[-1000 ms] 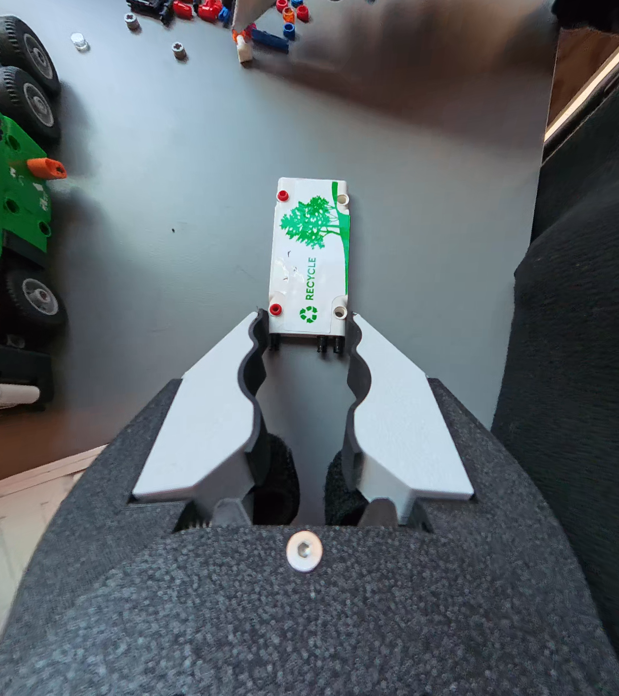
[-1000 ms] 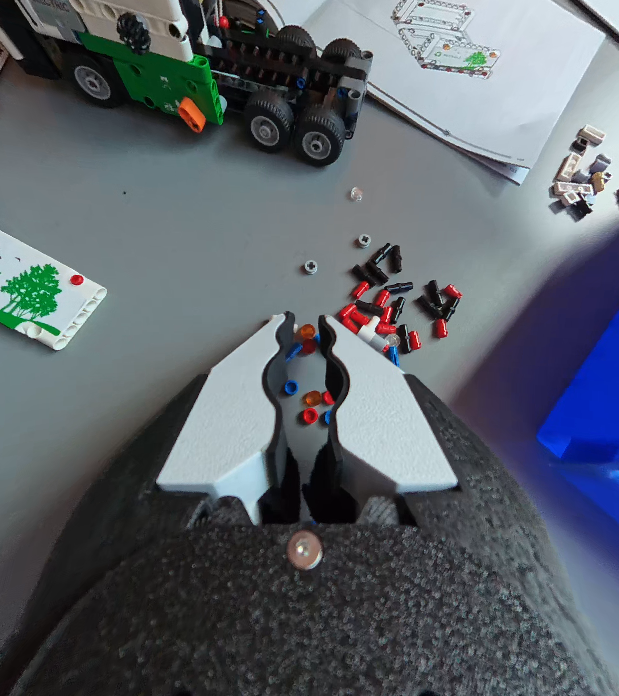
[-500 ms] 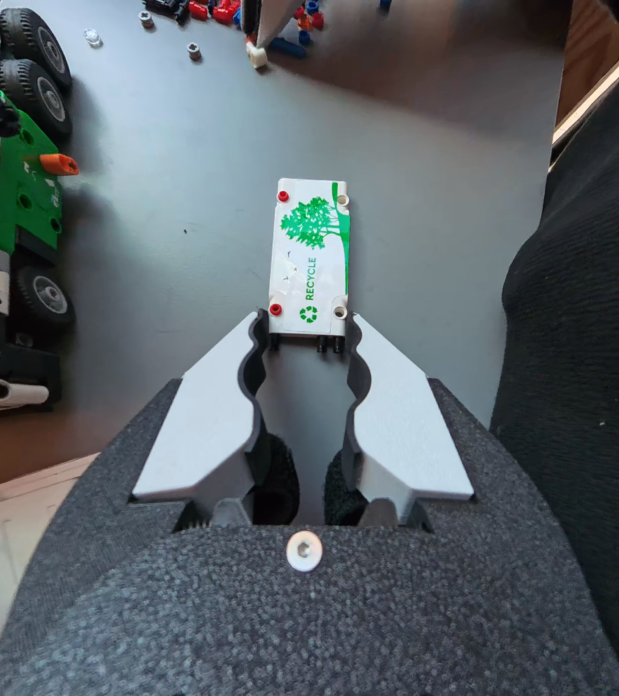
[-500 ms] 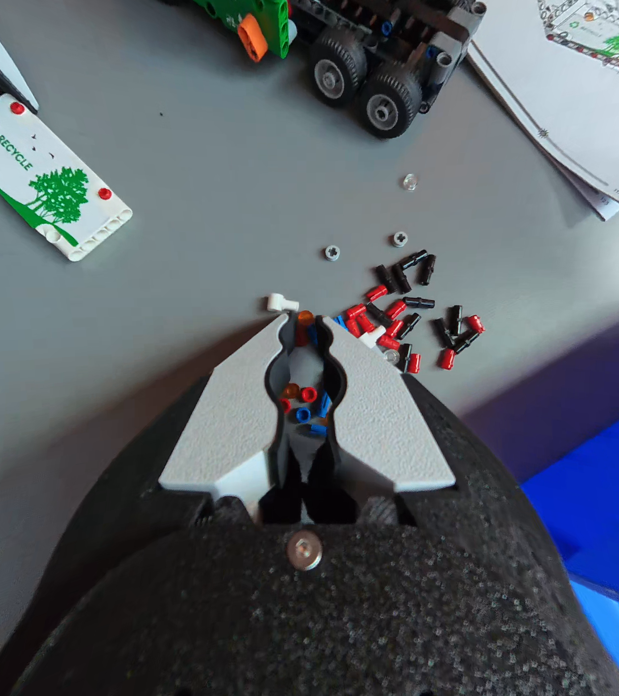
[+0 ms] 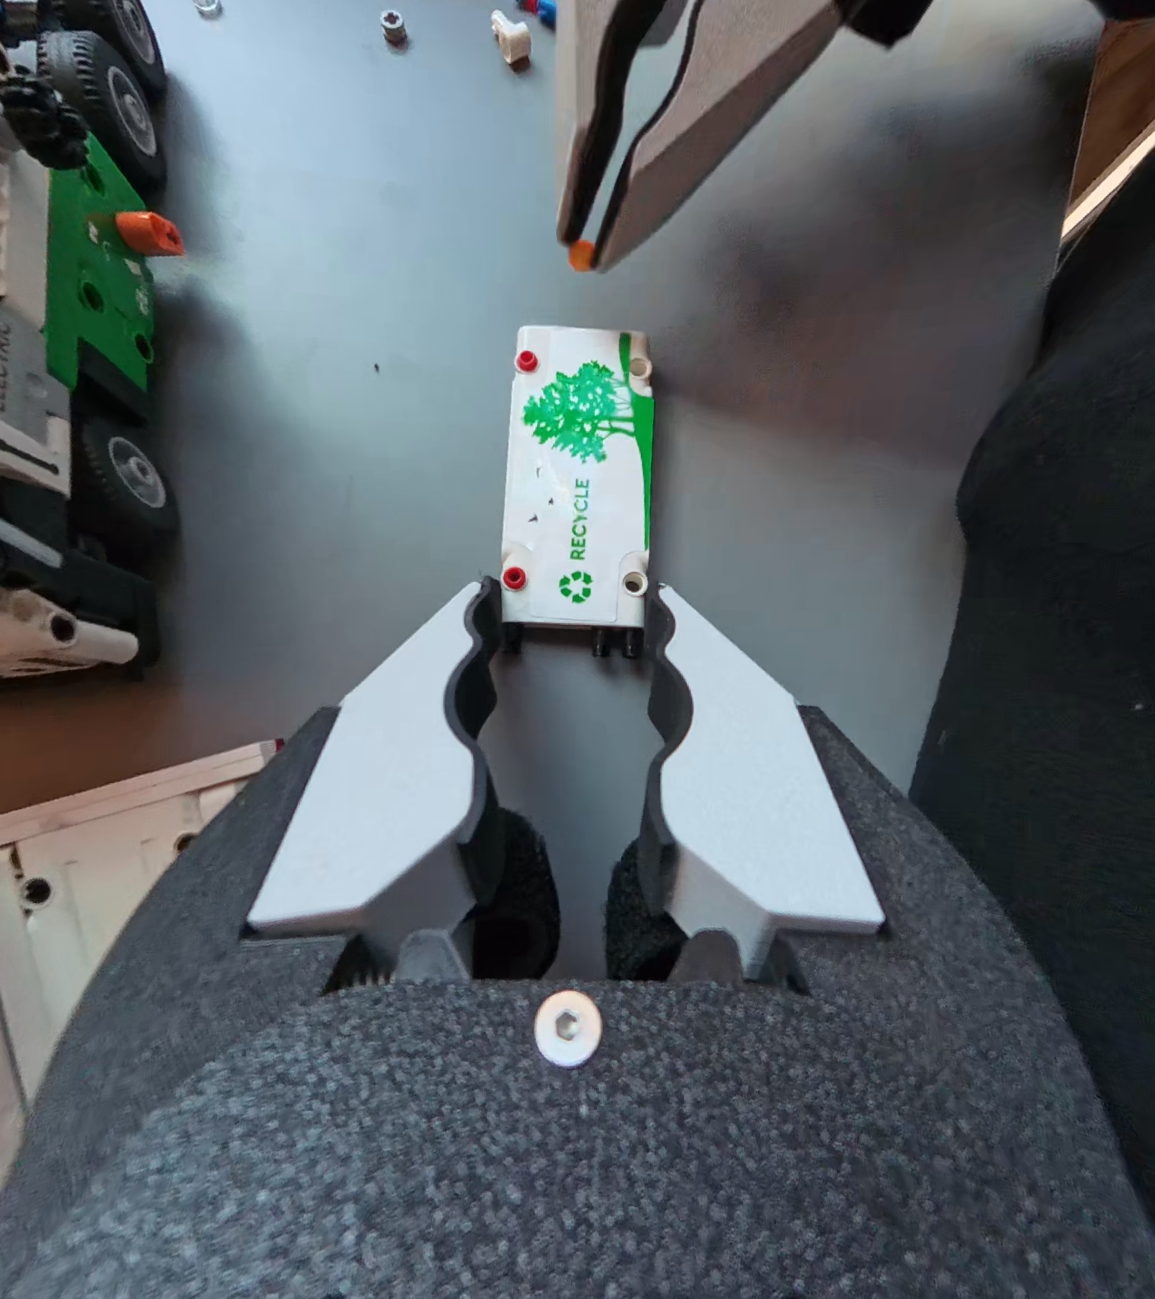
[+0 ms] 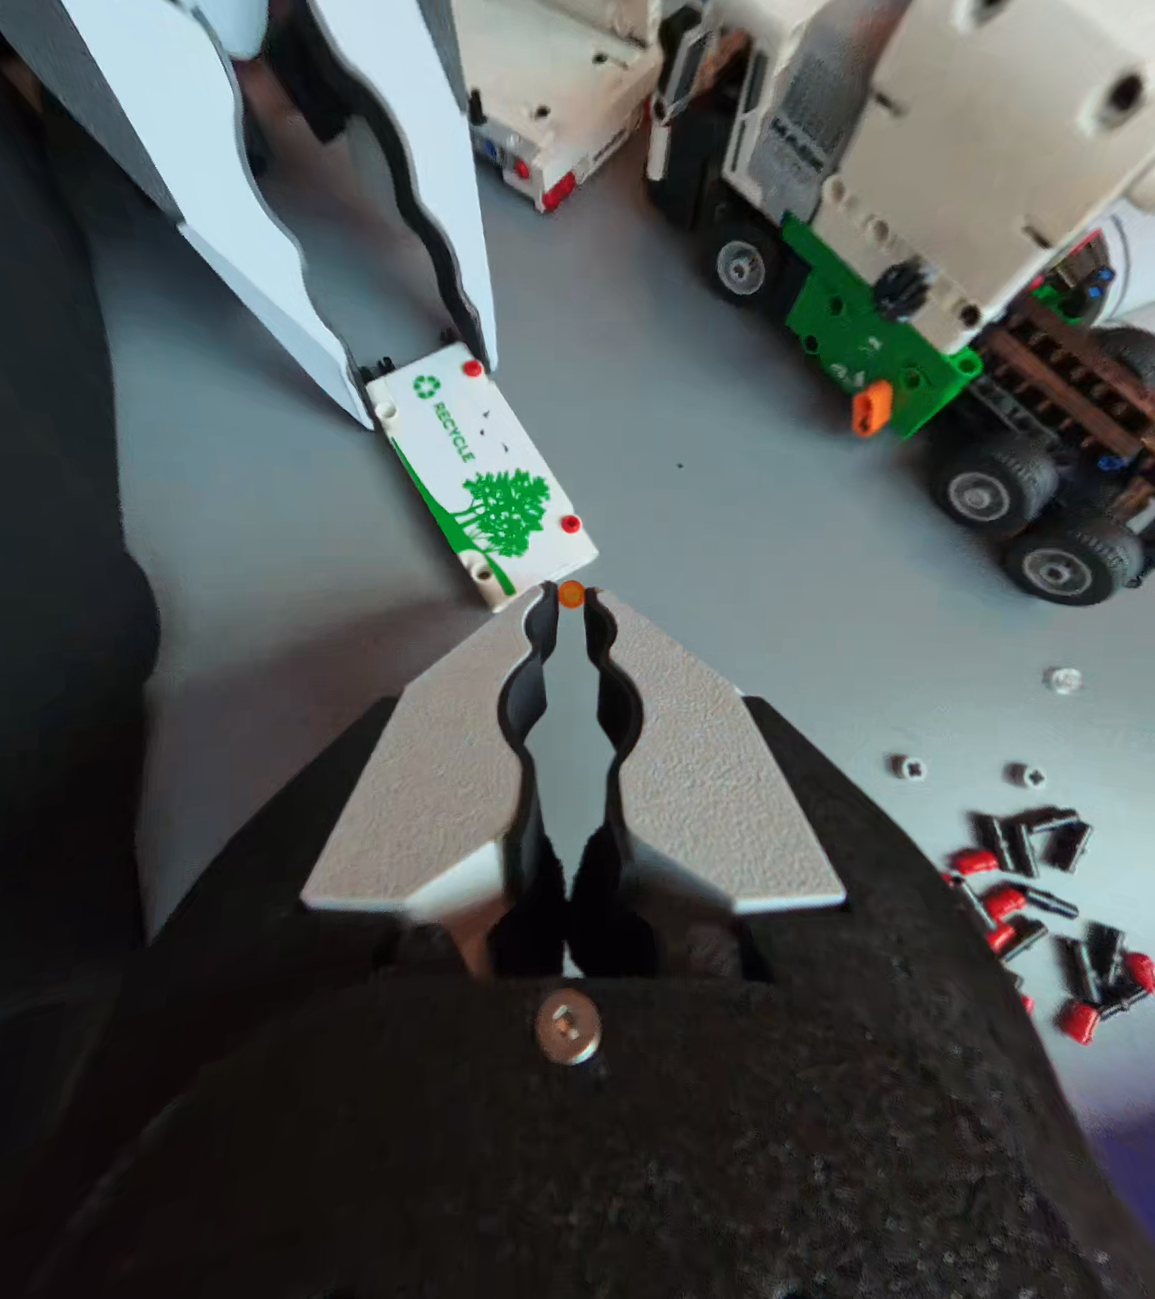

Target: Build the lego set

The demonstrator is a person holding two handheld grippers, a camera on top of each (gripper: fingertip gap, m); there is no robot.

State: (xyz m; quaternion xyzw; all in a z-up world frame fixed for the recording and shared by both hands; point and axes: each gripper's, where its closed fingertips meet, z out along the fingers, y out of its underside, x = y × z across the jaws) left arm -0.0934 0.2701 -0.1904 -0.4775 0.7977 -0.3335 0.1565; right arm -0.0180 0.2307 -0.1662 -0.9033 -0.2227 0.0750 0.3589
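My left gripper [image 5: 573, 604] is shut on the near end of a white panel [image 5: 578, 464] with a green tree print and red pins; both pads press its sides. The panel lies on the grey table [image 5: 349, 422]. My right gripper [image 6: 570, 596] is shut on a small round orange stud [image 6: 570, 595] held at its fingertips, just short of the panel's [image 6: 483, 478] far end. In the left wrist view the right gripper [image 5: 585, 249] hovers beyond the panel with the orange stud [image 5: 581, 254] at its tips. The left gripper [image 6: 420, 365] also shows in the right wrist view.
A white and green toy truck [image 6: 912, 232] stands at the right, also at the left of the left wrist view [image 5: 54, 351]. Several loose red and black pins [image 6: 1045, 914] lie on the table at the right. A dark fabric surface [image 5: 1108, 632] borders the table. My hands' fingertips stand some 10 cm from each other.
My right gripper closed on an orange stud in the pile of small parts, lifted it and carried it over to the far end of the white panel. The left gripper kept hold of the panel.
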